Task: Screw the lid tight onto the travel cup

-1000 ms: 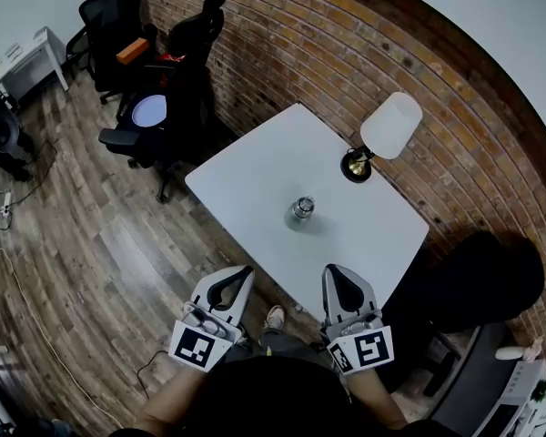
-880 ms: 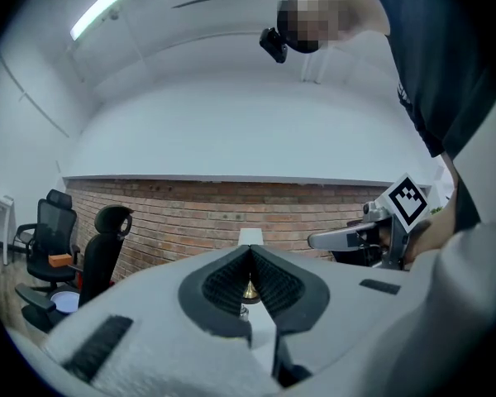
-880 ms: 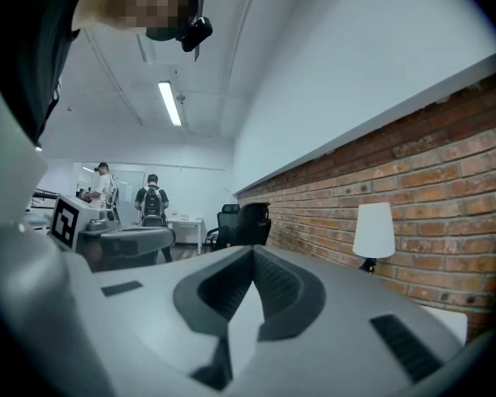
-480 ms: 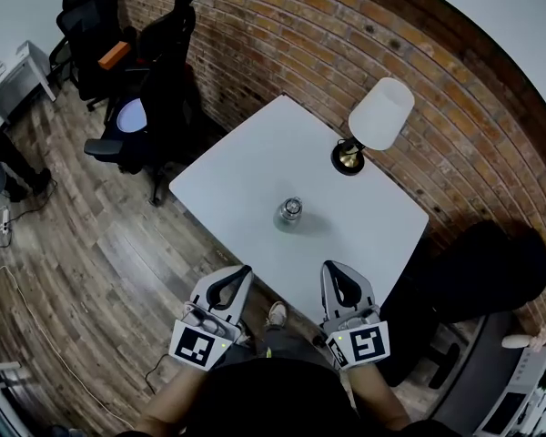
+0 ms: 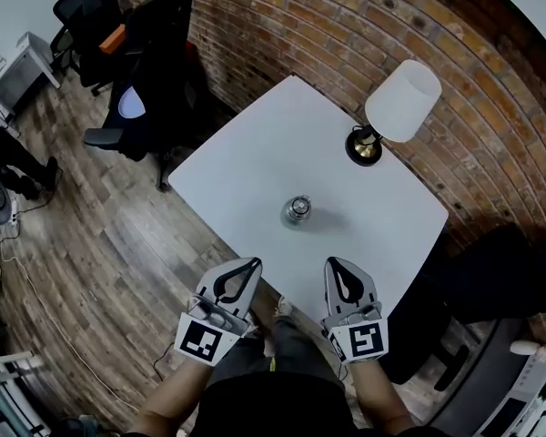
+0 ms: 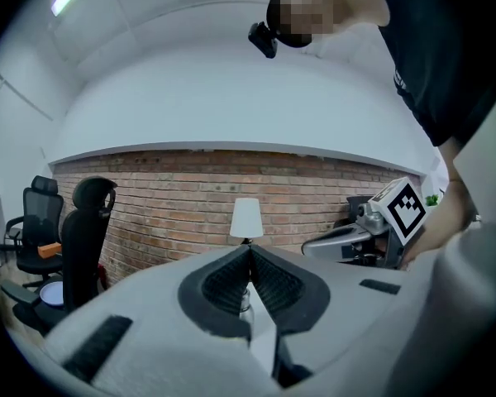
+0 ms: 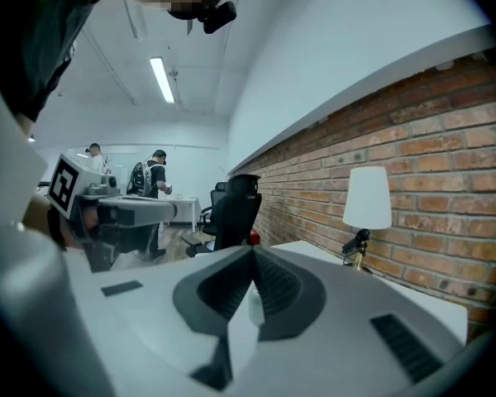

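A small clear travel cup with a metallic lid stands upright near the middle of the white table. My left gripper and right gripper hover side by side off the table's near edge, well short of the cup. Both are shut with nothing between the jaws. In the left gripper view a sliver of the cup shows through the closed jaws of the left gripper. The right gripper points the same way, and the cup shows low between its jaws.
A table lamp with a white shade stands at the table's far right by the brick wall. Black office chairs stand on the wooden floor to the left. People stand far off in the room.
The head view has shifted a little, so table and cup sit slightly differently in frame. Both grippers stay shut in the same place near the table's edge.
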{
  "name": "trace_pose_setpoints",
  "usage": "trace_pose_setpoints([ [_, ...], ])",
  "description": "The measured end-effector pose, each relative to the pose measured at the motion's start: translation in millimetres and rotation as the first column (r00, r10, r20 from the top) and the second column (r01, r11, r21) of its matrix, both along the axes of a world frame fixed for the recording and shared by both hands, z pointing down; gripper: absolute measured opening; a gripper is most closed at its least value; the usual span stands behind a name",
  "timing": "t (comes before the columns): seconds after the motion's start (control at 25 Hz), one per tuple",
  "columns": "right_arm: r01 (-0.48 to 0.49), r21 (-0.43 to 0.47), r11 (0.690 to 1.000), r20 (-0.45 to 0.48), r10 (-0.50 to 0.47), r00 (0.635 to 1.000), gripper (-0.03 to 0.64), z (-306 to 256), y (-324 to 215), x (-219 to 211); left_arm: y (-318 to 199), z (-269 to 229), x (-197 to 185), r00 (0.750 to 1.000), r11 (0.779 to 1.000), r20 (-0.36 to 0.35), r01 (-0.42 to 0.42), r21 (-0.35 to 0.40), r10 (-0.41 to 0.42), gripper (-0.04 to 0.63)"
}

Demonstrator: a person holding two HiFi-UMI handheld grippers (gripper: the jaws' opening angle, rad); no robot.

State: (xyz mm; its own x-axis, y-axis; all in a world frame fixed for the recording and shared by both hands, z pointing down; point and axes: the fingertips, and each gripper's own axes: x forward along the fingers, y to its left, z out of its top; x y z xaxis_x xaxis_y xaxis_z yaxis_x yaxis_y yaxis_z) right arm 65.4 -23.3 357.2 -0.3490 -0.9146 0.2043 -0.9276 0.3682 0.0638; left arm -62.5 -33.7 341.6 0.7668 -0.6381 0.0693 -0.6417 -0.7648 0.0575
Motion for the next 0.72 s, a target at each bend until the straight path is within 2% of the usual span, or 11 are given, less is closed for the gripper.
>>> trace_pose_setpoints([
  [0.16,0.015,-0.044,0.999,0.01,-0.014,1.0,0.028,31,-19,5,-21,21,10,1.0,1.0,0.027,-0.002,-0.004,0.002,0.025],
  [0.4,0.063,-0.079,0.995,0.006,-0.063,0.998,0.104,82,-45,5,-51,62,28,0.998,0.999,0.053,-0.024,-0.045,0.027,0.025],
  [0.72,0.132,-0.132,0.982,0.027,-0.13,0.991,0.19,136,-73,-4,-77,101,47,0.992,0.997,0.101,-0.078,-0.017,0.08,0.026],
])
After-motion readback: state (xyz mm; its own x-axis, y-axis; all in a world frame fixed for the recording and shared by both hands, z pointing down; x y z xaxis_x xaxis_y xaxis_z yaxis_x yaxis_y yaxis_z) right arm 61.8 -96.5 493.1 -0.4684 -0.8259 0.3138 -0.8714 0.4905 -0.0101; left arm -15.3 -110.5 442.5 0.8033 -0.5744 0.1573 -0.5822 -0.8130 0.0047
